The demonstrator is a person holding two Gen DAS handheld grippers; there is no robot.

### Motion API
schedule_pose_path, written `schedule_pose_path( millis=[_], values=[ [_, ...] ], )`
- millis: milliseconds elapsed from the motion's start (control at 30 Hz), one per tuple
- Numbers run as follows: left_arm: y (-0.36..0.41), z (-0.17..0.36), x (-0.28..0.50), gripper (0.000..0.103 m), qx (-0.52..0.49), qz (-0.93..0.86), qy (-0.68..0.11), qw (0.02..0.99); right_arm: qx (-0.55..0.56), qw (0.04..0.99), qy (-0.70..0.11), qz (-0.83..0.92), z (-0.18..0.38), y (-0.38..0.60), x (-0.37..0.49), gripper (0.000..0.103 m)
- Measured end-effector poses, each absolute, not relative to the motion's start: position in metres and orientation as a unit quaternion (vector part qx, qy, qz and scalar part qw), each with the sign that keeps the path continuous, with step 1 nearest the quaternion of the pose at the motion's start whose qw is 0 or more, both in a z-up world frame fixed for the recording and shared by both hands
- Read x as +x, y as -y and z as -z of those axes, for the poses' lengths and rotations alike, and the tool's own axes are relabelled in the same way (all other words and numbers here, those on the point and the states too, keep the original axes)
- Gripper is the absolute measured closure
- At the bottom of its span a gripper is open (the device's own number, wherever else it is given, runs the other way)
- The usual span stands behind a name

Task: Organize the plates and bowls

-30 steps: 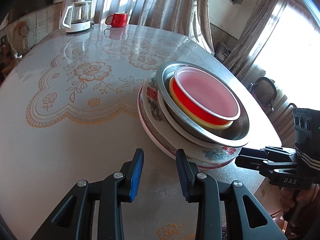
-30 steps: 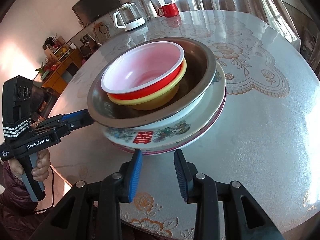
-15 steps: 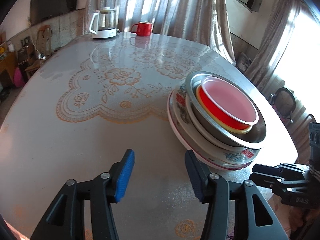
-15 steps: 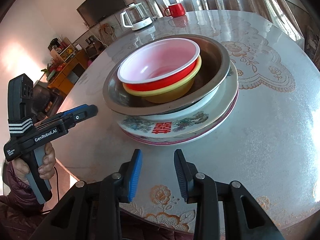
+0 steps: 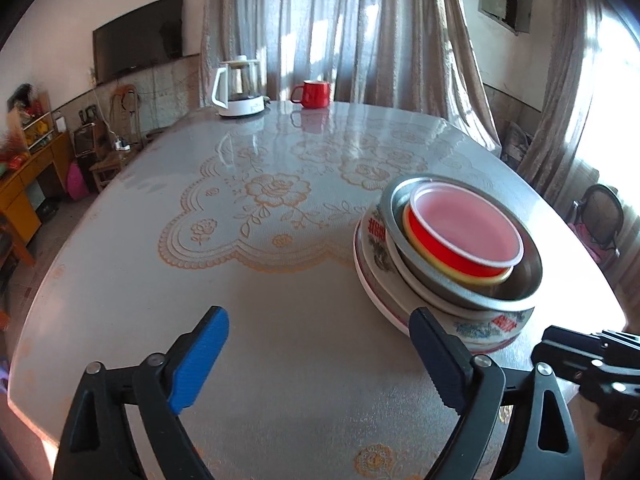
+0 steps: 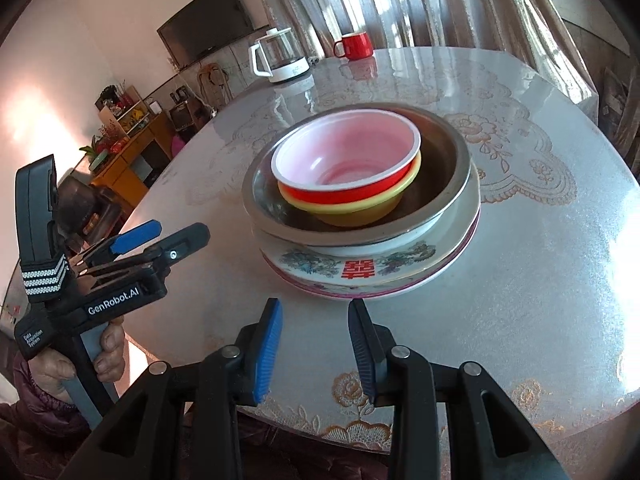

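Note:
Near the table's right front edge stands one stack. A red bowl (image 5: 466,232) (image 6: 346,160) with a pink inside nests in a yellow bowl (image 5: 500,278) (image 6: 360,216). Both sit in a steel bowl (image 5: 480,296) (image 6: 444,168), which rests in a flowered porcelain bowl (image 5: 488,322) (image 6: 352,262) on a plate (image 5: 362,272) (image 6: 452,266). My left gripper (image 5: 318,324) (image 6: 178,230) hangs left of the stack, jaws opening wide, nothing between them. My right gripper (image 6: 315,312) (image 5: 556,344) is just in front of the stack, apart from it, narrowly open and empty.
The round table (image 5: 200,300) has a lace-pattern cover. A glass kettle (image 5: 240,88) and a red mug (image 5: 314,94) stand at its far edge. A wooden cabinet (image 5: 24,184) is off to the left, a chair (image 5: 604,216) to the right. A hand (image 6: 108,344) holds the left gripper.
The left jaws have spread from a narrow gap to wide. Both grippers have drawn back and up from the stack, and the left view has tilted up toward the room.

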State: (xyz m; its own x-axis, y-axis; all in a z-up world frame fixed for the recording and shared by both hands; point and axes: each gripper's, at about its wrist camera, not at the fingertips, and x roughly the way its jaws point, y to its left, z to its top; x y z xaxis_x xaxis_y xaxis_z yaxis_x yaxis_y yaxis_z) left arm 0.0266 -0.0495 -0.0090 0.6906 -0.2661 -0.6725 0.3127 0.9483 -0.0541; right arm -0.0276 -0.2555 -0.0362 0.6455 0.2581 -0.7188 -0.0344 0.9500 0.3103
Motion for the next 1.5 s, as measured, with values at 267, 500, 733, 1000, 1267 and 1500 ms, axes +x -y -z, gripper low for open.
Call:
schedule_pose_path(
  millis=[267,500,733,1000,1267,1500],
  values=[
    [0.059,-0.003,0.017,0.000,0.030,0.138,-0.340,0.930,0.186,0.919,-0.346,0.028,0.019,0.278,-0.033,0.066],
    [0.073,-0.004,0.007,0.000,0.059,0.124,-0.331,0.934,0.157,0.921,-0.350,0.066,0.023,0.274,-0.026,0.065],
    [0.077,-0.003,0.005,0.000,0.050,0.140,-0.332,0.931,0.140,0.928,-0.338,0.074,0.024,0.273,-0.026,0.065],
    [0.077,-0.006,0.010,0.000,0.036,0.140,-0.317,0.937,0.127,0.930,-0.332,0.091,0.023,0.271,-0.018,0.065],
    [0.073,-0.004,0.022,0.000,0.025,0.133,-0.319,0.938,0.120,0.928,-0.340,0.095,0.025,0.269,-0.005,0.065],
    [0.075,-0.001,0.024,0.000,0.031,0.132,-0.325,0.936,0.119,0.924,-0.348,0.101,0.026,0.271,-0.001,0.065]
  ],
)
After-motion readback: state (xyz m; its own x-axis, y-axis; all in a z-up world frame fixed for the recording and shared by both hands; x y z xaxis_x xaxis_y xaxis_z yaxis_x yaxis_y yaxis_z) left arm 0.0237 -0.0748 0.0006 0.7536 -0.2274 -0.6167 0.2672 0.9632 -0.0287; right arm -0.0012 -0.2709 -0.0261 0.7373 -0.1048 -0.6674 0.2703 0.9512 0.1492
